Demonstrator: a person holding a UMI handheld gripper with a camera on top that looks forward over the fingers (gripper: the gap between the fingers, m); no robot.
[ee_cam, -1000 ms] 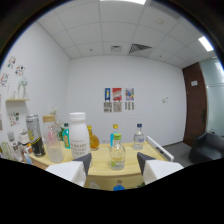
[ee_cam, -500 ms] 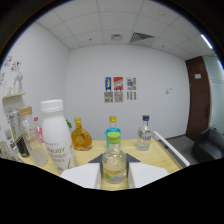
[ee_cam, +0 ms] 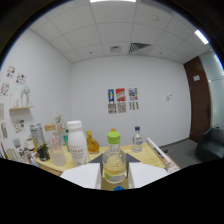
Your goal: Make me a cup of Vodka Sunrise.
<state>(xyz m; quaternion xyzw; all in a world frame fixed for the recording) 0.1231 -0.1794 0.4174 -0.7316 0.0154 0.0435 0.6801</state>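
A small clear bottle with a green cap (ee_cam: 114, 159) and pale yellow liquid stands upright between my fingers. My gripper (ee_cam: 114, 169) is shut on it; the dark pads (ee_cam: 98, 160) press its sides. Just left of the fingers and slightly beyond stands a white bottle (ee_cam: 76, 148). An amber bottle (ee_cam: 92, 143) is behind it, and a clear bottle with a pale cap (ee_cam: 138, 139) stands beyond the right finger. A clear glass (ee_cam: 57, 154) sits left of the white bottle. The bottom of the held bottle is hidden by the fingers.
The wooden table (ee_cam: 154, 156) carries more items at its left end: a tall can (ee_cam: 36, 138) and several small bottles. A white wall with posters (ee_cam: 122, 100) lies beyond, a dark door (ee_cam: 201, 102) to the right, a shelf (ee_cam: 19, 108) to the left.
The green-capped bottle has stayed between my fingers while the view shifted; the white bottle and glass now sit further left of the fingers, and the table looks lower.
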